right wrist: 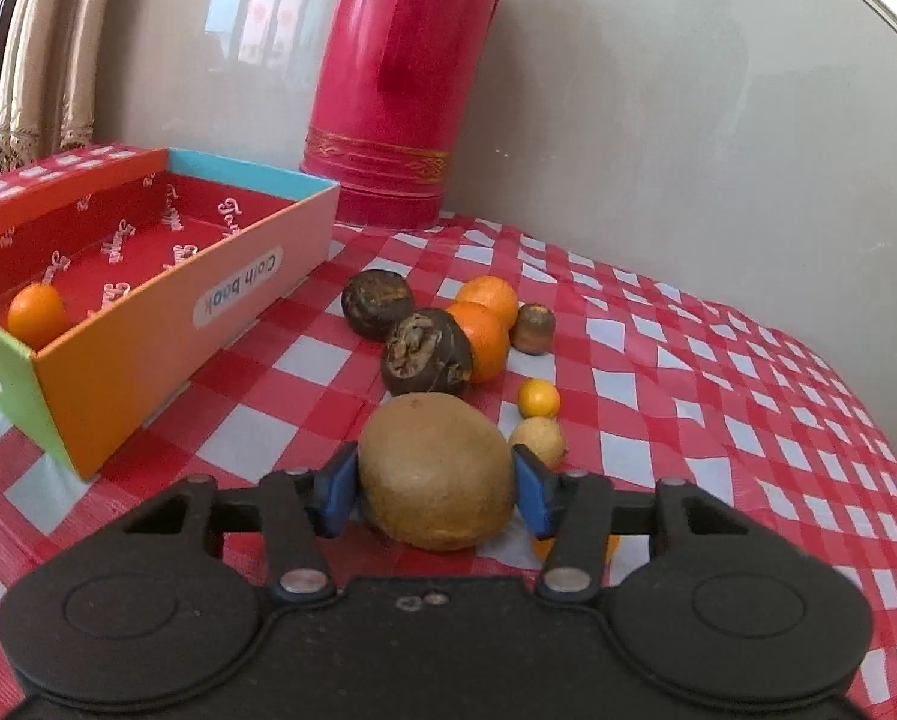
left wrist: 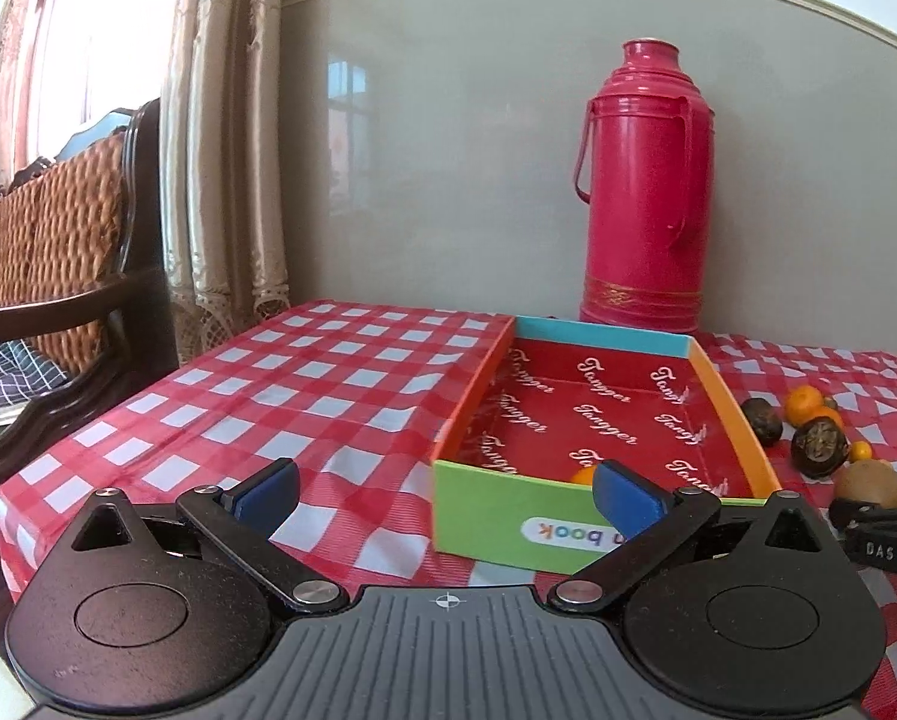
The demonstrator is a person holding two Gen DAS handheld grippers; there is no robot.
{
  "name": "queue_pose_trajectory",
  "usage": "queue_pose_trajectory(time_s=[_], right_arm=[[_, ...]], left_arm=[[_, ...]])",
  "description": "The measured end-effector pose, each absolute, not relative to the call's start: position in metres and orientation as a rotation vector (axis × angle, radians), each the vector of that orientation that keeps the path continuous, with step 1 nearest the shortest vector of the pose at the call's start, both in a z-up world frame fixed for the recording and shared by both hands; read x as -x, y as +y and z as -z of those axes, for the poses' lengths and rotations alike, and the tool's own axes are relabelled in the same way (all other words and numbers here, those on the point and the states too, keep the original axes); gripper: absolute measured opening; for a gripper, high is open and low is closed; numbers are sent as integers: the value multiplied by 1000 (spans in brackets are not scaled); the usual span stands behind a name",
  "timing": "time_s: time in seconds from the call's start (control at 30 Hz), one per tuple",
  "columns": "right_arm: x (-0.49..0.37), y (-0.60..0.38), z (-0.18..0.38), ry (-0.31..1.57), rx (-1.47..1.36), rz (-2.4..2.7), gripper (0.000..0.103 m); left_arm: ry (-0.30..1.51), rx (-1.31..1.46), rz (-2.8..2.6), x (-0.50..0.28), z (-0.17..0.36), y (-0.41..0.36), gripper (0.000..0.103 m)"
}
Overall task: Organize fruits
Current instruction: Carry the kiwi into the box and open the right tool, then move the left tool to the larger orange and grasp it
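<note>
A colourful open box [left wrist: 490,510] [right wrist: 148,324] with a red lining stands on the checked table. One orange [right wrist: 37,315] lies inside it at the near end. My right gripper [right wrist: 436,489] has both blue pads against a brown kiwi [right wrist: 439,468] [left wrist: 871,483] that rests on the cloth. Beyond it lie two dark brown fruits [right wrist: 424,354], two oranges [right wrist: 484,336], a small brown fruit [right wrist: 535,321], a small orange one [right wrist: 538,397] and a small yellowish one [right wrist: 538,441]. My left gripper [left wrist: 445,489] is open and empty, before the box's near wall.
A tall pink thermos [left wrist: 643,186] [right wrist: 400,78] stands against the wall behind the box. A wooden chair with a woven back [left wrist: 58,252] and a curtain [left wrist: 226,150] are off the table's left edge. The red-and-white checked cloth [left wrist: 304,384] covers the table.
</note>
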State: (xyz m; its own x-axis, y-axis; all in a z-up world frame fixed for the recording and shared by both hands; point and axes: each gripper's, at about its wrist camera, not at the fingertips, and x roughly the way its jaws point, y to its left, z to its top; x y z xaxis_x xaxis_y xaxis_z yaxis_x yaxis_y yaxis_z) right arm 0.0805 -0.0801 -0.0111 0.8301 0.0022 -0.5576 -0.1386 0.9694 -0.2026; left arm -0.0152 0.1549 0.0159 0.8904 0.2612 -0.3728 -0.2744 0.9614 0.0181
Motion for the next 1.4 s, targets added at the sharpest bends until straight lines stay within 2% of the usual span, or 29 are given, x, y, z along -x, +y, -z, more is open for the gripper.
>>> queue_pose_trajectory(time_s=[0.33,0.6,0.67,0.73,0.87,0.93,1.0,1.4], right_arm=[[-52,-38,-35,352,130,-190,44],[-57,21,-22,373,157,-300,45],[-58,32,-17,392,182,-304,50],[-50,34,-19,342,179,-292,71],[-39,20,-27,282,165,-264,78],[-41,10,-28,280,149,-242,95],[-40,-4,-30,255,133,-215,97],[-42,-87,-25,294,116,-61,97]], left_arm=[[391,44,-323,27,-12,183,103],[409,55,-383,37,-7,213,103],[410,71,-397,39,-6,220,103],[410,88,-404,40,-6,224,103],[410,97,-396,39,-5,223,103],[406,94,-383,37,-6,218,103],[402,93,-366,34,-7,210,103],[376,60,-227,18,-16,138,103]])
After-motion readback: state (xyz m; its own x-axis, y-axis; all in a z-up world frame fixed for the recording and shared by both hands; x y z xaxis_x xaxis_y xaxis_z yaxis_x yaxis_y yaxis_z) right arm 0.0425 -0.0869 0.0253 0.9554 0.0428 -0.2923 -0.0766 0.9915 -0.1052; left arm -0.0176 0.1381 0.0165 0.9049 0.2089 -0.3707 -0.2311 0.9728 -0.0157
